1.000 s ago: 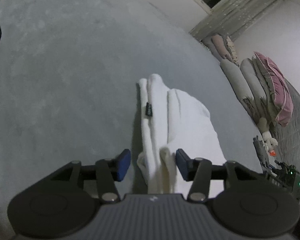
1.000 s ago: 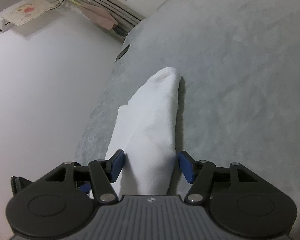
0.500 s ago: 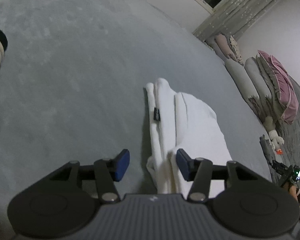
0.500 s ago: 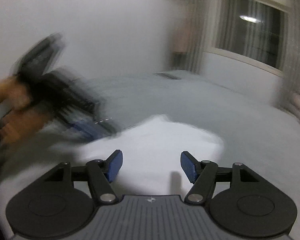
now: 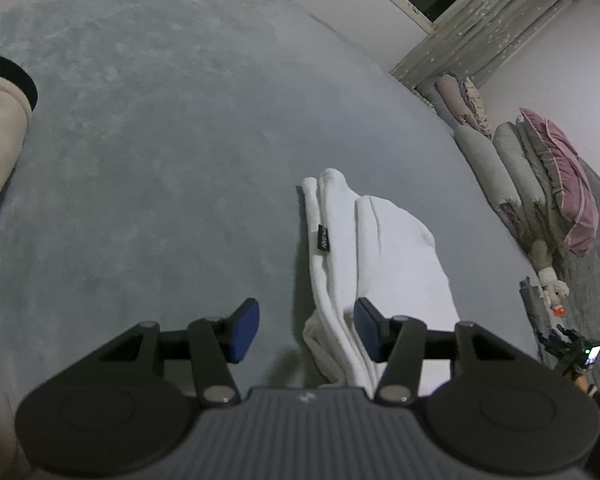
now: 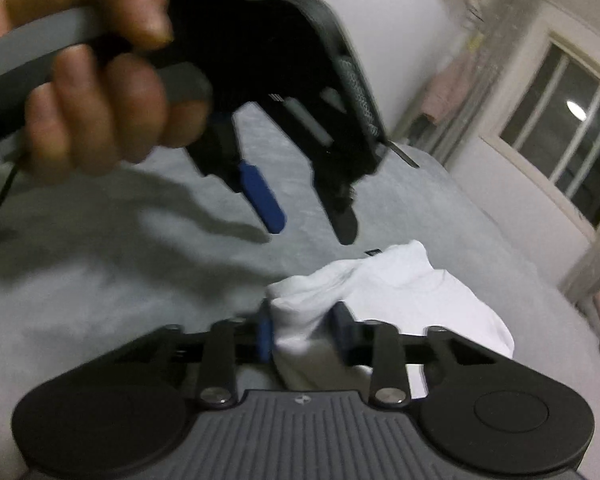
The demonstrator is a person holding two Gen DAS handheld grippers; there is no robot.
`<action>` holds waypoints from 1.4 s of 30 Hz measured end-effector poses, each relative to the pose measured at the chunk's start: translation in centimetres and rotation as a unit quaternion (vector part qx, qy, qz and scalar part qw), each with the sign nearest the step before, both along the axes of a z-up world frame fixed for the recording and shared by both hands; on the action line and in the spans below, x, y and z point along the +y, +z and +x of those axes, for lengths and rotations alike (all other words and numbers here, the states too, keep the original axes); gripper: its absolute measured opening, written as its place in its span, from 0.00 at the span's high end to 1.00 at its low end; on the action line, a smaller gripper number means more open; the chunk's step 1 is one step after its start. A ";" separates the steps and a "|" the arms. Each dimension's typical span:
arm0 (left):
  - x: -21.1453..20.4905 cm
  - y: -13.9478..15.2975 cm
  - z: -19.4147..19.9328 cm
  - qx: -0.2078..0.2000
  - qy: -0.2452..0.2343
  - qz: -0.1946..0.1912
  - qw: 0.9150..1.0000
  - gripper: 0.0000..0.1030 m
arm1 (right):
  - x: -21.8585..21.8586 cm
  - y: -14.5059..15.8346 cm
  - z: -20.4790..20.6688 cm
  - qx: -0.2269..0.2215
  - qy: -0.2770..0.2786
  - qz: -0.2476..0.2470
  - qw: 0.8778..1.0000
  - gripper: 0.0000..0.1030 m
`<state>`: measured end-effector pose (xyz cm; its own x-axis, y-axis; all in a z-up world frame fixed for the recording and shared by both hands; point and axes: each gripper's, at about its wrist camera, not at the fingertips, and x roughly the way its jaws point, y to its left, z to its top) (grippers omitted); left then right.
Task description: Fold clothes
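Note:
A white garment [image 5: 384, 248], folded into a long strip with a small black label, lies on the grey bed cover [image 5: 160, 140]. My left gripper [image 5: 306, 330] hovers open over its near end; the cloth sits by the right finger, not pinched. In the right wrist view my right gripper [image 6: 303, 334] has its blue pads pressed on a bunched corner of the white garment [image 6: 420, 296]. Above it, a hand [image 6: 100, 100] holds the left gripper [image 6: 308, 220], fingers apart and pointing down at the cover.
Rolled grey bolsters and a pink pillow [image 5: 564, 176] are stacked along the right edge of the bed, with a soft toy [image 5: 552, 284] below them. A cream sleeve [image 5: 0, 140] shows at the left. A window [image 6: 580, 120] and curtains stand behind.
The right gripper swung round to the garment's other side and closed on its corner. The left gripper drew back and left, so the cloth is now off-centre between its fingers.

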<state>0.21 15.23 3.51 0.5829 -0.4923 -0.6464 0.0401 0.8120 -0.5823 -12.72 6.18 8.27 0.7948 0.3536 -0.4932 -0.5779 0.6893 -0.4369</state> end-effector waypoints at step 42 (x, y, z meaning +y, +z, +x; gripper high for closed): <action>-6.1 -3.2 3.4 0.030 -0.002 -0.085 0.996 0.31 | -5.5 4.4 0.3 0.082 -0.069 0.239 0.965 0.87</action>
